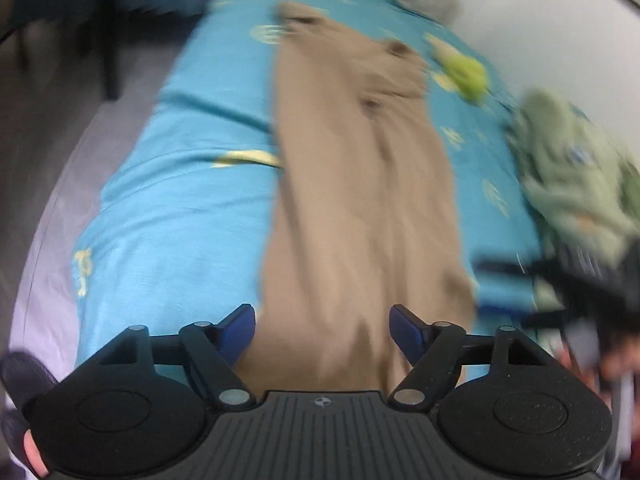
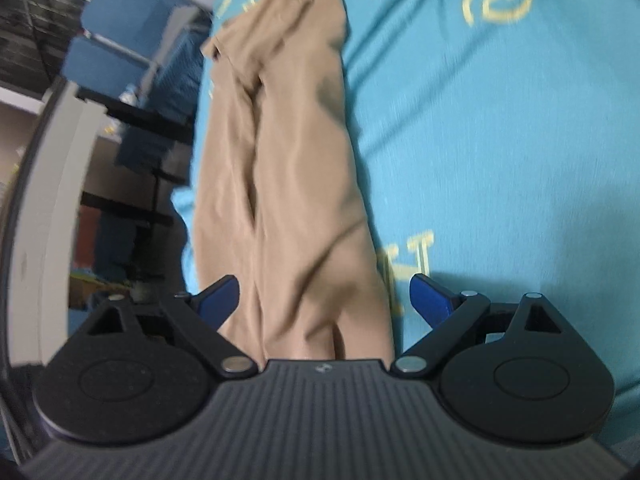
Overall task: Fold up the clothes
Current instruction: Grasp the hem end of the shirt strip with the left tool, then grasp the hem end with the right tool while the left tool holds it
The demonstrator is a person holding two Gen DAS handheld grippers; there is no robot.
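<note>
We are working over a bed spread with a turquoise sheet (image 1: 192,208), which gives us a broad, soft surface to lay a garment out flat. On it lie the tan trousers (image 1: 352,184), stretched lengthwise from 6 o'clock up toward 12 o'clock in both wrist views, with the waistband at the far end and the legs lying side by side, their ends coming toward us. We judge they have been laid out so that the next fold can carry the hems up to the waist.

At about 3 o'clock in the left wrist view sits a crumpled pale green garment (image 1: 572,176), well apart from the trousers; it looks set aside to wait its turn. A small lime-green patch (image 1: 468,72) at 1 o'clock is too blurred for us to name.

Our left gripper (image 1: 322,330) hangs over the near end of the trouser legs with its blue fingers spread wide and nothing pinched between them; the cloth merely passes beneath the gap. Our right gripper (image 2: 324,300) stands the same way in its own view, fingers spread to either side of the leg ends, not pressing on the fabric. We judge both are placed to take the hems, one on each side.
</note>
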